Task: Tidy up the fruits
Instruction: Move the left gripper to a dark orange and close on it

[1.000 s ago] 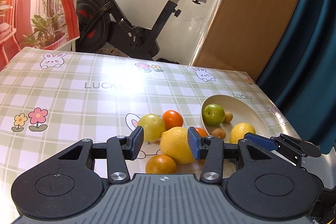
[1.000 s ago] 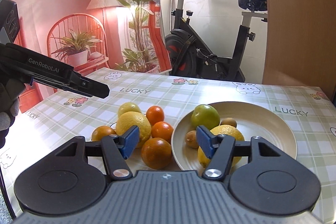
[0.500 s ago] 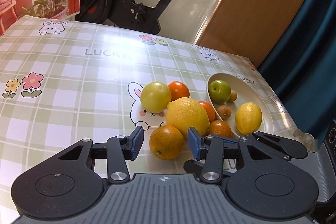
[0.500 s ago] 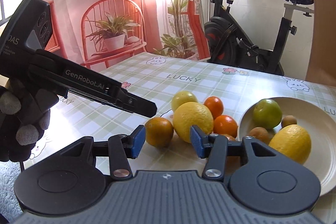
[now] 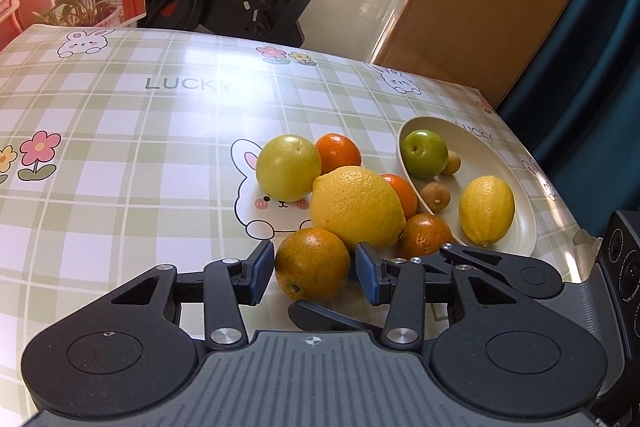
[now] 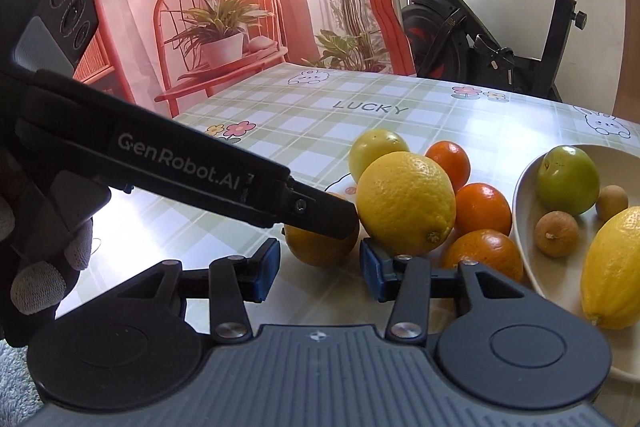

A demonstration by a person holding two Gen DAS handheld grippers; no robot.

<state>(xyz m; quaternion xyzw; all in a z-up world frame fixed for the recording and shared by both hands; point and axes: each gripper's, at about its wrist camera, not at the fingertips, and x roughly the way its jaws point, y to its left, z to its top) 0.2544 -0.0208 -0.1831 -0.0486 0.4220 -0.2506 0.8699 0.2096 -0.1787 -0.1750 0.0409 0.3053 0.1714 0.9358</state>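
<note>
A speckled orange [image 5: 312, 263] lies on the checked tablecloth, nearest of a fruit pile with a big lemon [image 5: 356, 211], a yellow-green fruit [image 5: 288, 167] and tangerines. My left gripper [image 5: 315, 275] straddles this orange; its jaws are closing, and a thin gap shows at the right pad. In the right wrist view the same orange [image 6: 320, 247] sits just past my right gripper [image 6: 320, 273], whose jaws are closing on nothing. One of the left gripper's fingers [image 6: 320, 215] crosses over the orange. The right gripper's fingers [image 5: 480, 259] reach in from the right.
A cream bowl [image 5: 520, 187] at the right holds a green fruit [image 5: 424, 153], a smaller lemon [image 5: 486, 209] and two small brown fruits. A dark orange [image 5: 426, 237] rests against its rim. A gloved hand [image 6: 36, 267] holds the left gripper. An exercise bike stands beyond the table.
Both grippers sank toward the fruit pile. The right one swung left from the bowl to the near orange and its jaws narrowed. The left one's pads came down around that orange.
</note>
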